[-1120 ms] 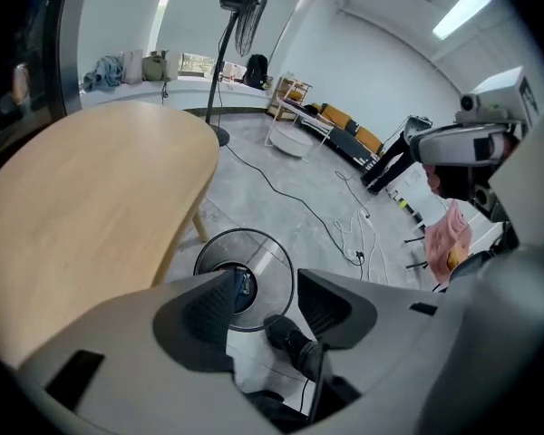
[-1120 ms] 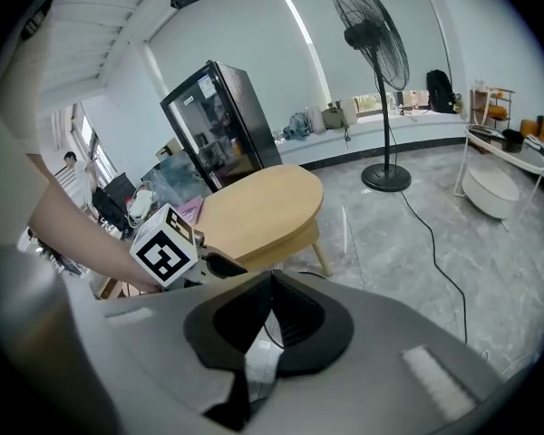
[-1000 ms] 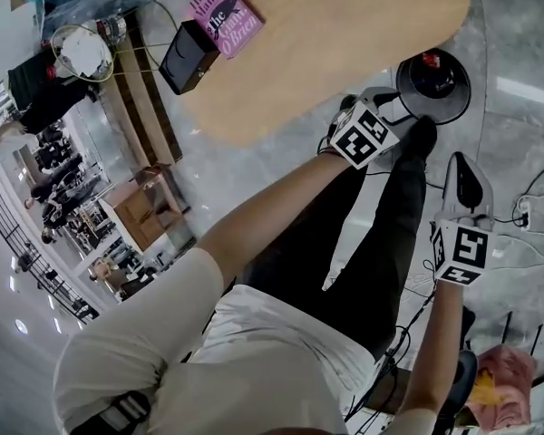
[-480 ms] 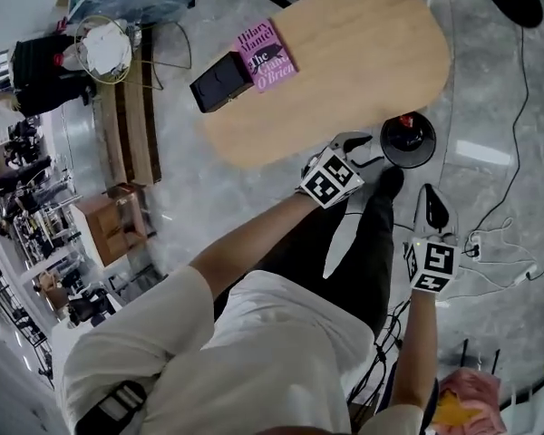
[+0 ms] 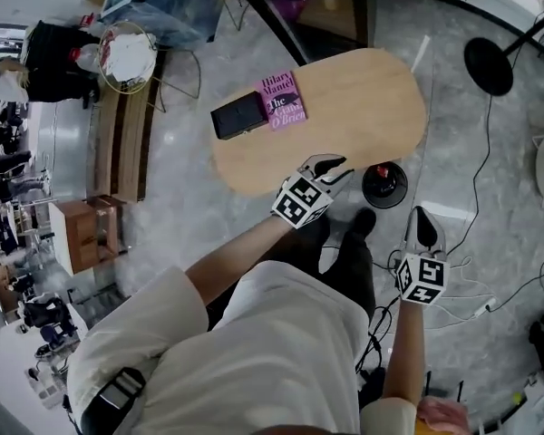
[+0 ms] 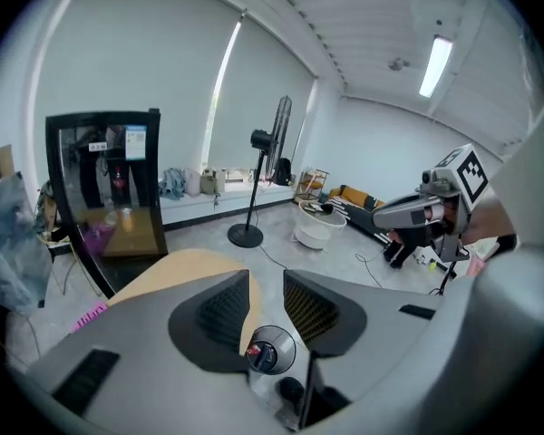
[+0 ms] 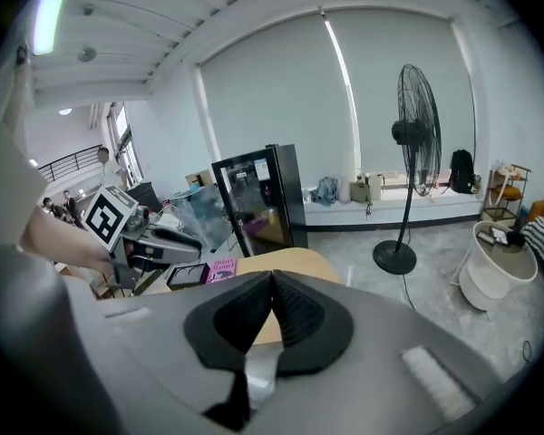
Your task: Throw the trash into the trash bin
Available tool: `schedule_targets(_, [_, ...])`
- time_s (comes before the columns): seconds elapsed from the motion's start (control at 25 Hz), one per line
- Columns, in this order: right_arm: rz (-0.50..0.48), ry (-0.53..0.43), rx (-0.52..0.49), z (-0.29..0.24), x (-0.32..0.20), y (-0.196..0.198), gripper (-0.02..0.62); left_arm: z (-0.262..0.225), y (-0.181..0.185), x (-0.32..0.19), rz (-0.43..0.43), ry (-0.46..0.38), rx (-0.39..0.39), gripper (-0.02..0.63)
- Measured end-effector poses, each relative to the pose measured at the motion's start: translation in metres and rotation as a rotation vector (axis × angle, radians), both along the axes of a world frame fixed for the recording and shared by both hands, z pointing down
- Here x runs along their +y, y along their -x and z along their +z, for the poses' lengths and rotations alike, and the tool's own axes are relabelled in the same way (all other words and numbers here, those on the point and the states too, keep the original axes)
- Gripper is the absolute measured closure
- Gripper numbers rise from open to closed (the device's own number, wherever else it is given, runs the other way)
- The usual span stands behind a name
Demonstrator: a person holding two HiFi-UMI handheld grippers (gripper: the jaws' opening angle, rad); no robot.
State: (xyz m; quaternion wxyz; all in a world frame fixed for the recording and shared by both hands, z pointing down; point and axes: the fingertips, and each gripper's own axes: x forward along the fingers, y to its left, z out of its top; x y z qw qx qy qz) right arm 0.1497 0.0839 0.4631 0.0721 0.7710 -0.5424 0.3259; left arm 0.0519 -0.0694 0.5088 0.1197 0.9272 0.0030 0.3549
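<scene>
In the head view, an oval wooden worktop (image 5: 363, 107) is seen. A pink book (image 5: 283, 101) and a black box (image 5: 238, 117) lie on it side by side. The trash bin (image 5: 384, 185), small, round and black, stands on the floor just beside the near edge of the worktop. A small red piece of trash (image 5: 382, 169) is seen inside it. The left hand-held gripper (image 5: 331, 164) is held over the near edge of the worktop. The right hand-held gripper (image 5: 423, 225) is held over the floor, near the trash bin.

In the left gripper view, the jaws are closing, but a gap is left between them and nothing is grasped. Through this gap the edge of the worktop and, lower, the trash bin with the red piece are seen. A standing fan (image 6: 265, 152) and a glass-door cabinet (image 6: 104, 184) are seen far behind.

In the right gripper view, the jaws are clenched, tip against tip, and nothing is held. The worktop with the pink book is seen behind them.
</scene>
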Motion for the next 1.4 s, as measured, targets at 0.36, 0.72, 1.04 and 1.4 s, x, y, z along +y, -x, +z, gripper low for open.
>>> schedule_targets(0.36, [-0.058, -0.075, 0.07, -0.104, -0.022, 0.005, 0.584, -0.113, 0.026, -0.034, -0.094, -0.041, 0.096, 0.536])
schedule_targets(0.72, [-0.087, -0.19, 0.173, -0.201, -0.051, -0.017, 0.584, -0.208, 0.048, -0.067, -0.215, -0.072, 0.217, 0.577])
schedule_targets(1.04, [-0.103, -0.268, 0.239, -0.268, -0.062, -0.026, 0.584, -0.283, 0.049, -0.081, -0.233, -0.125, 0.35, 0.6])
schedule_targets(1.4, [-0.127, -0.34, 0.323, -0.309, -0.071, -0.026, 0.584, -0.318, 0.06, -0.097, -0.265, -0.138, 0.425, 0.6])
